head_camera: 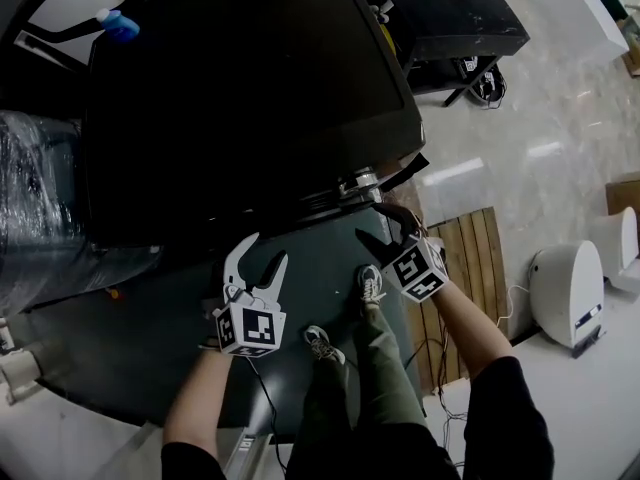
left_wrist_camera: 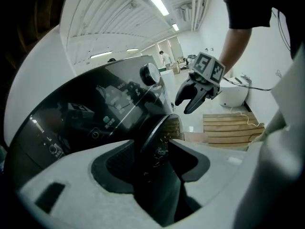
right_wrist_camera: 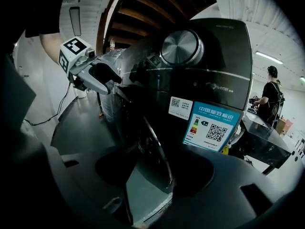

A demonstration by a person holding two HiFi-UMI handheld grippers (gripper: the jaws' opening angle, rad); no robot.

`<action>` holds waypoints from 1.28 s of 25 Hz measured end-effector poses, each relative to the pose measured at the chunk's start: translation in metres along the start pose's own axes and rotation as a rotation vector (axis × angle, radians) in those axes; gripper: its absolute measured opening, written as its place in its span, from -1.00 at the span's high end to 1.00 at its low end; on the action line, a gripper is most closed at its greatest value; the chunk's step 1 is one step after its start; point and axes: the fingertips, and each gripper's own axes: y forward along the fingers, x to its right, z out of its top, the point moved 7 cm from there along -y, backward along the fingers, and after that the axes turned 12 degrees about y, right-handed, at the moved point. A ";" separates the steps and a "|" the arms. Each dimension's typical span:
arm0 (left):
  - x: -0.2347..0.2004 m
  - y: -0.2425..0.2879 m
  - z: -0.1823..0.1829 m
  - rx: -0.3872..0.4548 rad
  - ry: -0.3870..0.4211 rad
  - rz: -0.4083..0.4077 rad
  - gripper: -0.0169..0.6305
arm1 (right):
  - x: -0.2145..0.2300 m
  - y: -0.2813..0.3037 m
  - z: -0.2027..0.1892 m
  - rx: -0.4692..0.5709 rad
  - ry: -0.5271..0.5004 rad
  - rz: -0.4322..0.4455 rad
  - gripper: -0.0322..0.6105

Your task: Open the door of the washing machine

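Washing machine [head_camera: 250, 98] is black and fills the upper half of the head view. Its door [right_wrist_camera: 158, 158] is the round, chrome-rimmed port on the machine's front face, below the control panel with the silver knob [right_wrist_camera: 181, 46] and just beside the blue energy label [right_wrist_camera: 211, 126]. We can't tell from any view whether the door is latched or slightly ajar. The left hand-held gripper [head_camera: 268, 248], white, sits in front of the machine, off the door's left side and clear of it. Its jaws are spread wide with nothing clamped. In its own view the door rim lines up in the gap, but the pads don't press on it. The right hand-held gripper [head_camera: 375, 226], black, is close to the machine's front at the door's right edge. Its jaws are wide apart too. The rim shows between them in its own view and we see no pad on it. Each gripper shows up in the other's view, one on either side of the door. The person's shoes [head_camera: 370, 286] stand on a dark floor mat [head_camera: 130, 348] in front of the machine. A wooden pallet [head_camera: 465, 268] lies to the machine's right, and a blue-capped bottle [head_camera: 118, 25] sits behind its left rear corner.
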 end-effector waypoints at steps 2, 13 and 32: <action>0.001 0.008 0.001 -0.010 0.019 -0.008 0.27 | 0.006 0.010 -0.004 -0.018 -0.035 0.022 0.19; -0.001 0.036 0.004 -0.058 0.125 -0.050 0.27 | 0.013 0.048 -0.019 -0.062 -0.277 0.105 0.20; -0.001 0.046 0.005 -0.180 0.326 -0.087 0.38 | 0.006 0.066 -0.024 -0.104 -0.363 0.094 0.42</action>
